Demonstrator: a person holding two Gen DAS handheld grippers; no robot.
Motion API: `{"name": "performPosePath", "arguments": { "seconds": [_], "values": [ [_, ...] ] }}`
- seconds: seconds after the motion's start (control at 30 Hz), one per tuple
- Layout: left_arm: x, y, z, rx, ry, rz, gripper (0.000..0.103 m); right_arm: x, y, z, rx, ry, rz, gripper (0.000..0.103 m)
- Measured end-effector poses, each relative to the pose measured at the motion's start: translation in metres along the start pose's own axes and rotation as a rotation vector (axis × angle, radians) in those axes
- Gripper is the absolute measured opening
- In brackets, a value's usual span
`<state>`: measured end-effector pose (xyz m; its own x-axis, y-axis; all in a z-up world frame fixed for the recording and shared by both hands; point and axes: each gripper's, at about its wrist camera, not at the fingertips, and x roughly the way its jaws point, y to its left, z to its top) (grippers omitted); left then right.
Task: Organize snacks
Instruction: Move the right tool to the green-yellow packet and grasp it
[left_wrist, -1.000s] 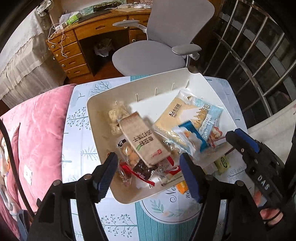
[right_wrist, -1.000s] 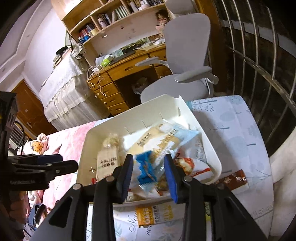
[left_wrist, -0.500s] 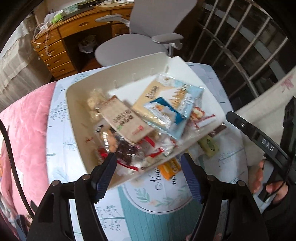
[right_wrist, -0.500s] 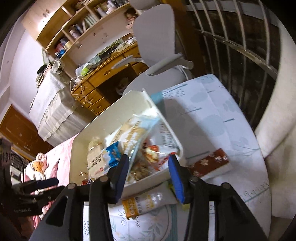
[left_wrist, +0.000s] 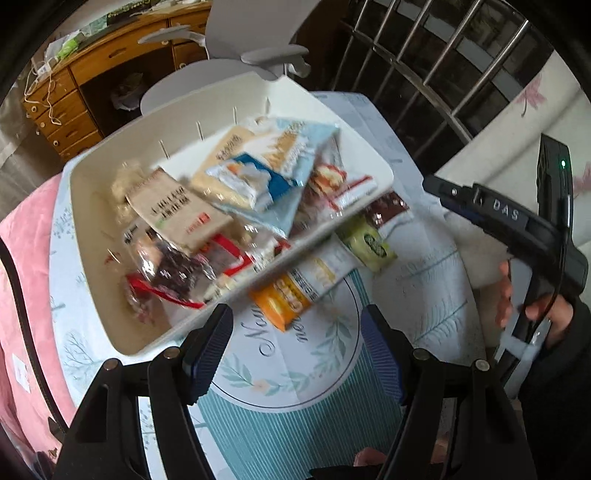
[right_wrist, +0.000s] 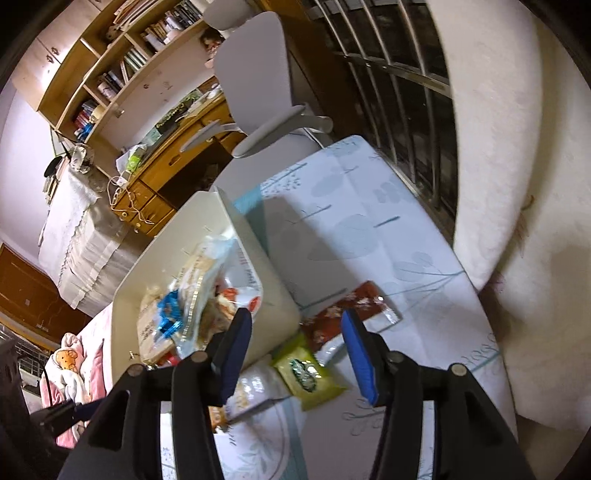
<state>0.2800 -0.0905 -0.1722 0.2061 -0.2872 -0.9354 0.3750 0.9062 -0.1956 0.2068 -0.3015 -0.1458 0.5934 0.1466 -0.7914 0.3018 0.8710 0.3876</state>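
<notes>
The cream rectangular plastic bin (left_wrist: 110, 229) sits on the pale leaf-printed tablecloth (right_wrist: 369, 229), heaped with snack packets; an orange packet (left_wrist: 284, 299), a green packet (right_wrist: 306, 373) and a dark red wrapper (right_wrist: 351, 310) lie just beside its near wall; the left gripper (left_wrist: 295, 347) hangs wide apart, holding nothing; the right gripper (right_wrist: 295, 350) gapes wide above the green packet.

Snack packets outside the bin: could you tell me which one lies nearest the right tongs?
The green packet, lying just ahead of the open right tongs; the red-brown one lies farther off.
</notes>
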Motion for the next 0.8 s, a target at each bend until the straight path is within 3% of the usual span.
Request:
{"name": "performPosePath", "arguments": {
  "seconds": [0.4, 0.8],
  "values": [
    [0.047, -0.022, -0.035, 0.123, 0.04, 0.079, 0.076, 0.022, -0.019, -0.025, -0.032, 0.084, -0.047, 0.051],
    [0.082, -0.018, -0.05, 0.131, -0.085, 0.09, 0.076, 0.04, -0.003, -0.056, -0.242, 0.132, -0.04, 0.051]
  ]
}}
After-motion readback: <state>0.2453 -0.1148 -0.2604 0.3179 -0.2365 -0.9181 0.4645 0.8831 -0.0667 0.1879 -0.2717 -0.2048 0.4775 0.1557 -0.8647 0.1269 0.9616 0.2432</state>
